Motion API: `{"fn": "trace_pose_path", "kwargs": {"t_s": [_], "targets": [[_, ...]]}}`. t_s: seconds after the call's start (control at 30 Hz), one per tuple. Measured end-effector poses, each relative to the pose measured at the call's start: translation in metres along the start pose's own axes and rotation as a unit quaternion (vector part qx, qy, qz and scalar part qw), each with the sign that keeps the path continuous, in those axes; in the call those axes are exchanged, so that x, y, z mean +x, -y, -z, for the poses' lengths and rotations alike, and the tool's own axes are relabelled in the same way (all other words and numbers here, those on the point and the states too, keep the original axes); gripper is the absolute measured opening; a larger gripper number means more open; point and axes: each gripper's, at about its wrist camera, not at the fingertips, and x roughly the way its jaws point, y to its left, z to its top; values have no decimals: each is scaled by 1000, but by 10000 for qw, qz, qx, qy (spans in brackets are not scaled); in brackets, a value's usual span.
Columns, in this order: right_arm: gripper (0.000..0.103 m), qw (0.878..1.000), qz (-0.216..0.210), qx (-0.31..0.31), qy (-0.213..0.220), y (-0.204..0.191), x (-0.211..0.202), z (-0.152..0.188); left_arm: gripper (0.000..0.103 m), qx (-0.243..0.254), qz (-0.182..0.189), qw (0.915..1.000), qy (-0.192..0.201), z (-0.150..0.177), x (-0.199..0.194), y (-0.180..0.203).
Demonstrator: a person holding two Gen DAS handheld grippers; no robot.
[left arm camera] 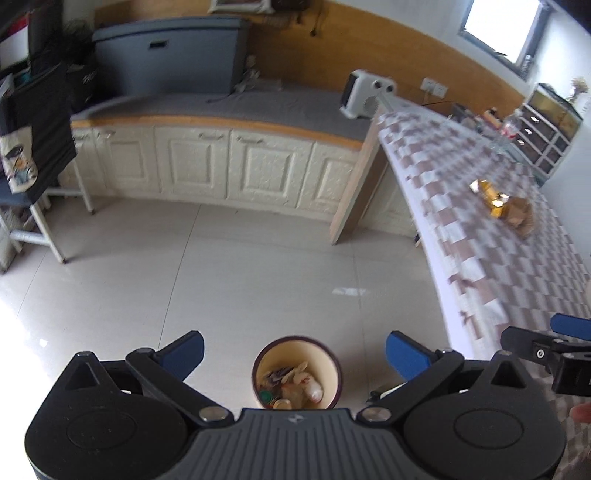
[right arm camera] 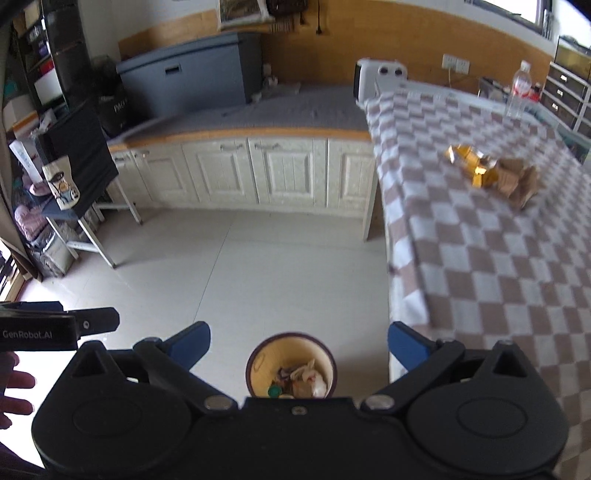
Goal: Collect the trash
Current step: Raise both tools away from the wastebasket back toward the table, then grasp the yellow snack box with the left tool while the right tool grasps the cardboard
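Both wide open, empty — left gripper (left arm camera: 293,352), right gripper (right arm camera: 299,343) over bin (right arm camera: 291,369); wrappers (right arm camera: 491,175) far right on table (right arm camera: 480,277), nearer the right.

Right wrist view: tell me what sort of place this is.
Probably a lived-in room of a home: cream cabinets under a wood-edged counter, a table with a checkered cloth, and a small trash bin on the tiled floor.

pale tiled floor (right arm camera: 258,266), cream cabinets (right arm camera: 251,173), checkered table (right arm camera: 498,266), bright window (left arm camera: 498,26).
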Motion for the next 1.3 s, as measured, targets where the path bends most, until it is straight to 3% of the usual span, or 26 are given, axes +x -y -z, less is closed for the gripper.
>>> {"fn": "trace_pose_path", "kwargs": {"t_s": [0.3,0.63,1.0,1.3], "targets": [[103,9985,102,97,527,66,-54,-19,103,413,140,9968,664,-35,-31,91],[103,9961,-16,22,883,174,-89,-36,103,347,101,9939,1041,-48,-34,208],[103,9945,-239,-75,1012,285,-89,-49,103,355,1,9917,1239,-58,-13,315],[103,9950,-274,230,932,343,-55,-72,103,604,115,9906,1222,-84,25,354]]}}
